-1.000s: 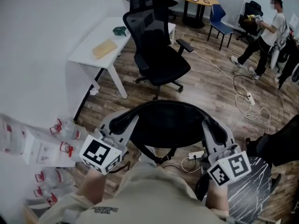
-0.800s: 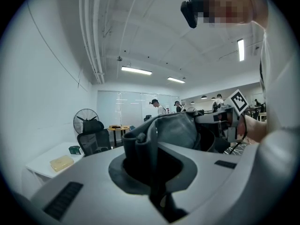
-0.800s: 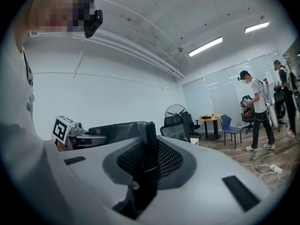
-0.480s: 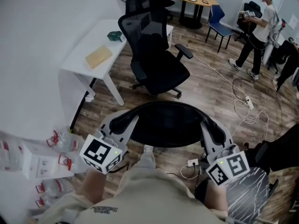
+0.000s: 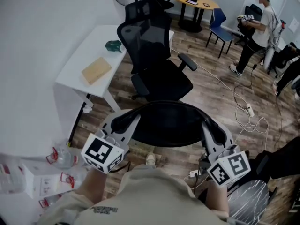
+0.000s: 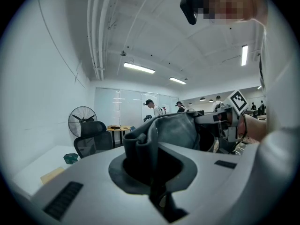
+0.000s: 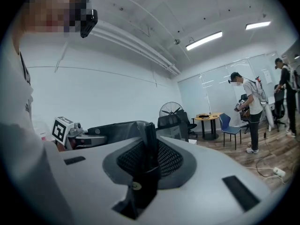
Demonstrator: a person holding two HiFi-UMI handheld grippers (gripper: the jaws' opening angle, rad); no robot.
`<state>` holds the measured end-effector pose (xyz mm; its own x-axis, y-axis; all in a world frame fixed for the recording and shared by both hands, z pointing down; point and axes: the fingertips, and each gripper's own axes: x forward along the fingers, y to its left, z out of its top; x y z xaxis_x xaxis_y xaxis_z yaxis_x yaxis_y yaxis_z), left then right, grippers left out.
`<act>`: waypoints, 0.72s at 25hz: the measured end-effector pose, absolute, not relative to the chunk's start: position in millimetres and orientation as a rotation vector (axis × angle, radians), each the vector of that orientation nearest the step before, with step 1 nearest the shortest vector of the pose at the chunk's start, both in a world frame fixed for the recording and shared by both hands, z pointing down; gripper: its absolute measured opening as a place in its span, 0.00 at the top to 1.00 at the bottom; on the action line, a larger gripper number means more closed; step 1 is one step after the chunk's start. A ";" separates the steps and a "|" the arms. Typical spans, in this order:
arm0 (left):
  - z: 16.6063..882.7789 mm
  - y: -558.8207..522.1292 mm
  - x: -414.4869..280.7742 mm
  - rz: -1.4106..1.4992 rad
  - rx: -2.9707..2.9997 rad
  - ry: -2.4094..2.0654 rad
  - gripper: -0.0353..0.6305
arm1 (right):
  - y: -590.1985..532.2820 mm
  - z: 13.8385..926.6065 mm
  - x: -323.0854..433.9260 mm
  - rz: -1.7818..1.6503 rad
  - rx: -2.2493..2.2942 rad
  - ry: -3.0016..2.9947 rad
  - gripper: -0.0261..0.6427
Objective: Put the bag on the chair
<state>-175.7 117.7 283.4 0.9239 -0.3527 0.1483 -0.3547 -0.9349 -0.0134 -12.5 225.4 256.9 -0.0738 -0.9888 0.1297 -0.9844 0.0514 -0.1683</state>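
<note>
Here the black bag (image 5: 168,123) hangs in the air between both tongs, stretched wide over the wooden floor (image 5: 225,93) and close in front of the person who carries it. The left tongs (image 5: 123,122) are clamped tight on the bag's edge at nine o'clock; their own view shows the jaws pressed together on a fold of dark fabric. The right tongs (image 5: 212,125) grip the edge at three o'clock, and in the right gripper view the jaws pinch an upright fold of the bag's fabric.

The black office chair (image 5: 161,76) stands at twelve o'clock of the bag, its seat bare and its back turned toward the white desk (image 5: 77,64). The bag is not on the seat. The desk lies at ten o'clock and bears a tan box (image 5: 96,70) and a small green object (image 5: 113,45), the two apart from each other. Clear bottles with red caps (image 5: 61,157) lie on the floor at eight o'clock. Another person (image 5: 257,29) stands well away at two o'clock, and a power strip (image 5: 250,110) with loose cables lies on the floor at three o'clock.
</note>
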 end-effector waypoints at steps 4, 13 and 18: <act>284.2 71.3 -168.4 0.230 3.092 -0.558 0.89 | 184.8 259.6 -8.5 -0.338 -2.137 2.254 0.85; 297.5 16.9 -151.3 0.256 3.082 -0.518 0.89 | 134.6 273.2 4.6 -0.378 -2.169 2.229 0.85; 305.0 -1.7 -132.0 0.263 3.082 -0.505 0.89 | 115.7 280.7 24.2 -0.387 -2.173 2.224 0.85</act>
